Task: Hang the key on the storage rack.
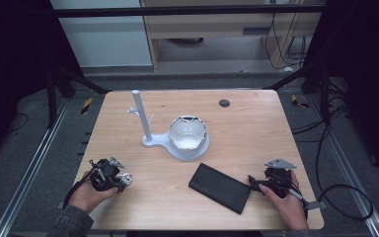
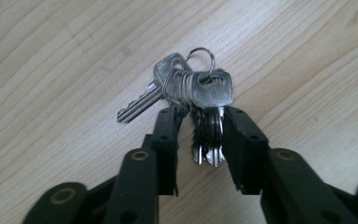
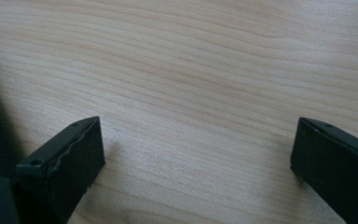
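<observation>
1. My left gripper (image 2: 198, 112) has its jaws closed around a bunch of keys (image 2: 193, 98): several blades are pinched between the pads, one key splays out to the side, and the split ring stands free beyond the tips. I cannot tell whether the bunch has left the wood or rests on it.

2. Taking the white stand (image 1: 170, 138) as my landmark, the left gripper (image 1: 121, 180) and the keys (image 1: 125, 179) sit well nearer to me than it and off to its left, close to the table's (image 1: 256, 123) near edge.

3. My right gripper (image 3: 196, 149) has its jaws spread wide with nothing between them, just bare wood. It (image 1: 256, 185) rests nearer to me than the stand and to its right, just beside the end of a black wallet-like case (image 1: 220, 187), whose dark edge shows at the left of the right gripper view.

4. My judgement of progress: the grasp on the keys is made, and the carrying and placing are yet to come. The likely ends are a peg on the stand's upright or its dish.

5. The stand's base holds a white bowl (image 1: 188, 133) with a crumpled-looking rim; I see nothing lying in it.

6. Beyond the stand, a small dark disc (image 1: 224, 103) lies near the table's far edge.
</observation>
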